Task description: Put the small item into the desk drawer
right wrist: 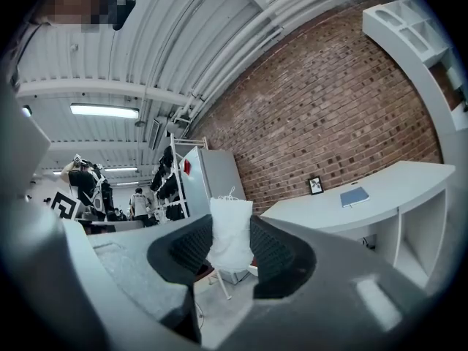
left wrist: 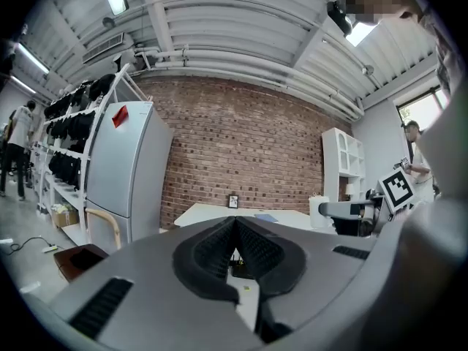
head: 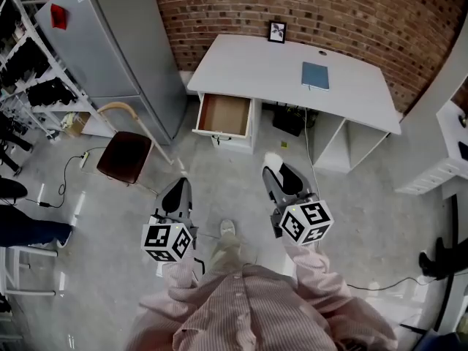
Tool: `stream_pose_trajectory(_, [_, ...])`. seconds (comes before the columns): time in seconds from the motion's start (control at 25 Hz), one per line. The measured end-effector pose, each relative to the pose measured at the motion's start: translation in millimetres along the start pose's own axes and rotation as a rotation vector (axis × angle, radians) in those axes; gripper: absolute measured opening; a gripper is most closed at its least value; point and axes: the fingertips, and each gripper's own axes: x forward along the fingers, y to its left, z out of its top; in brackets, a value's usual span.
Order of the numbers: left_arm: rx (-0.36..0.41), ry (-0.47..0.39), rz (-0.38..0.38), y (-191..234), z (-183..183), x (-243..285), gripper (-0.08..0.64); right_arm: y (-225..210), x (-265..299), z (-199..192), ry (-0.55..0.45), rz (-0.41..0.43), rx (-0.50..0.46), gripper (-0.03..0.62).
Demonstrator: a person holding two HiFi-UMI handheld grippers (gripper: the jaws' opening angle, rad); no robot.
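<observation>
A white desk (head: 241, 64) stands against the brick wall, its drawer (head: 224, 115) pulled open and showing a bare wooden bottom. My right gripper (head: 273, 164) is held in the air over the floor in front of the desk, shut on a small white pouch (right wrist: 230, 232) whose top shows beyond the jaw tips as the white pouch (head: 272, 159). My left gripper (head: 178, 191) hangs lower left of it, shut with nothing between its jaws; in the left gripper view the desk (left wrist: 219, 214) lies straight ahead.
A blue notebook (head: 315, 75) and a small framed picture (head: 277, 31) are on the desktop. A grey fridge (head: 110, 42) stands left of the desk, with a brown chair (head: 124, 156) in front of it. Cables run over the floor. A white shelf unit (head: 446, 152) is at right.
</observation>
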Motion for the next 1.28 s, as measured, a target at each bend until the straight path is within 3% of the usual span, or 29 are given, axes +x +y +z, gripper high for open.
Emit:
stream_pose_trajectory(0.76, [-0.069,0.126,-0.064,134.9,-4.5,181.6,-0.002,-61.2,200.8,-23.1,0.126,-0.128,0.075,0.156])
stream_pose_trajectory(1.28, [-0.11,0.172,-0.098,183.3,-17.8,239.2,-0.002,-75.2,272.6,-50.2,0.201,-0.147,0.088,0.156])
